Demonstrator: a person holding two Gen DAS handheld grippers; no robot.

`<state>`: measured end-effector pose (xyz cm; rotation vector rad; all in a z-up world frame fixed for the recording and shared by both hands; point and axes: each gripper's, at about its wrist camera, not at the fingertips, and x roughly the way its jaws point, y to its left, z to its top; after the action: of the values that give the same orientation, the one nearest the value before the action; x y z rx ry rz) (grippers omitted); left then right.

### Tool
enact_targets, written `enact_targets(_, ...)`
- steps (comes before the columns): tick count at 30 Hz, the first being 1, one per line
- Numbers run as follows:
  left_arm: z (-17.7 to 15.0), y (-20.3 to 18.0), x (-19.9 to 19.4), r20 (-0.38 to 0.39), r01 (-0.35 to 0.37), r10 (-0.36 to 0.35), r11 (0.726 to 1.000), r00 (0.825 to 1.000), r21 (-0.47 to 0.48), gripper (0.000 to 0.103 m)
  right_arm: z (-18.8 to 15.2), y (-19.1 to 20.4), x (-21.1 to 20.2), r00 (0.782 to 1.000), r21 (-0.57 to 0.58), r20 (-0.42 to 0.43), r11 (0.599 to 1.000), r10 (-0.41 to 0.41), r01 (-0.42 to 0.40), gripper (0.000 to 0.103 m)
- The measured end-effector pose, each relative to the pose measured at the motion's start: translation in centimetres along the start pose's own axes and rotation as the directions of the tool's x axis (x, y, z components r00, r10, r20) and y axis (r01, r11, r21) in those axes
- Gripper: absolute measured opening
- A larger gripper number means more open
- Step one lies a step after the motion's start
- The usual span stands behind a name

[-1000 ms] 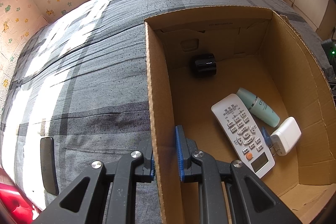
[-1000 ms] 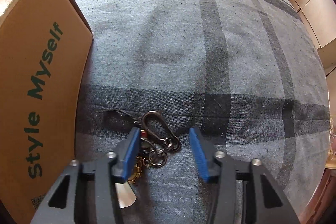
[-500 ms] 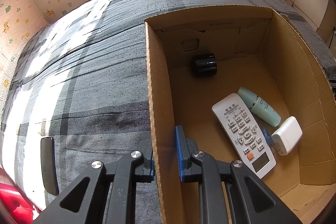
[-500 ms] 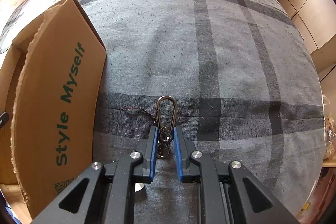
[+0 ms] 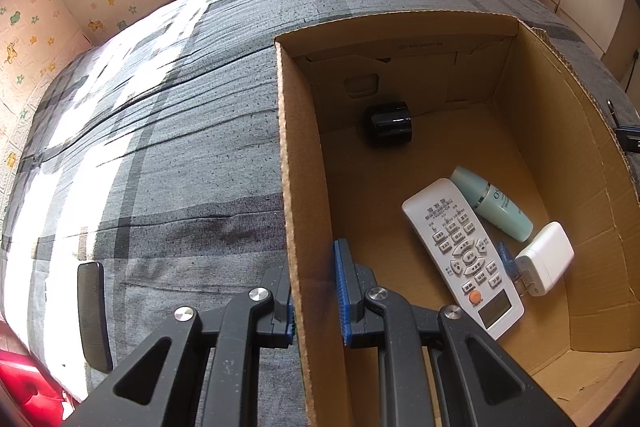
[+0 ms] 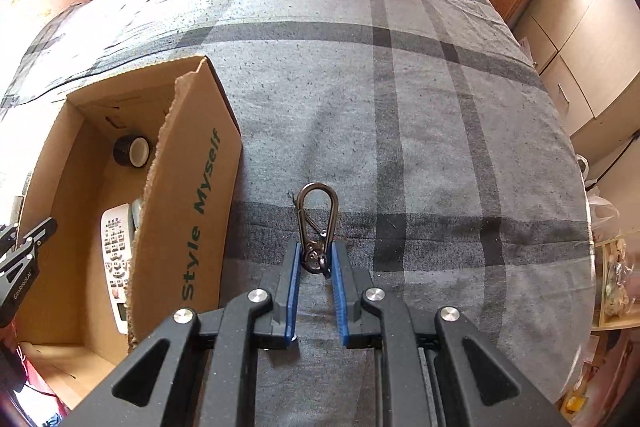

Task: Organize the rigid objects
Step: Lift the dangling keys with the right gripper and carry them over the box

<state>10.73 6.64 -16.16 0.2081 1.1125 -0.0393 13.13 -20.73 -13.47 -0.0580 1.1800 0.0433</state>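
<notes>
Right wrist: carabiner (image 6: 317, 227) beside box edge (image 6: 176, 131)

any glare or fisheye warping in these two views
Left wrist view: sunlight blows out pale patches on the grey plaid bedspread, and the brown cardboard box wall bows with the lens. Right wrist view: even light, sharp on the dark metal carabiner keyring, plaid stripes curving toward dark vignetted corners.

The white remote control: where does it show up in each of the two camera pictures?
Left wrist view: the white remote control lies on the cardboard box's floor, lower right, beside a pale green bottle.
Right wrist view: the remote is at the left, partly hidden behind the box's printed wall.
Shared landmark: the cardboard box, and the black tape roll inside it.
</notes>
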Motion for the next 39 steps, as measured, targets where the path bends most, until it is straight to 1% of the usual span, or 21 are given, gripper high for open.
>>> enact_targets(13,-0.1,0.2,0.0,0.002,0.004,-0.004,1.000,1.000,0.000,0.017,1.4,1.4,-4.9,0.996,-0.030,0.084,0.999,-0.019,0.022,0.015)
enact_targets(19,-0.1,0.3,0.0,0.002,0.010,-0.010,1.000,1.000,-0.003,0.017,2.6,2.6,-8.0,0.990,-0.055,0.136,0.998,-0.022,0.030,0.015)
enact_targets(26,-0.1,0.3,0.0,0.004,0.013,-0.013,1.000,1.000,-0.004,0.017,3.8,5.1,-11.5,0.981,-0.105,0.194,0.994,0.004,0.016,0.015)
enact_targets(32,-0.1,0.2,0.0,0.004,0.011,-0.011,1.000,1.000,-0.002,0.017,4.5,7.8,-14.1,0.970,-0.156,0.240,0.988,0.045,-0.008,0.015)
enact_targets(36,-0.1,0.2,0.0,0.004,0.010,-0.010,1.000,1.000,-0.002,0.017,4.6,9.7,-14.6,0.966,-0.192,0.248,0.981,0.075,-0.026,0.015)
enact_targets(39,-0.1,0.2,0.0,0.004,0.010,-0.010,1.000,1.000,-0.002,0.017,4.5,11.2,-14.4,0.966,-0.222,0.237,0.974,0.098,-0.044,0.015)
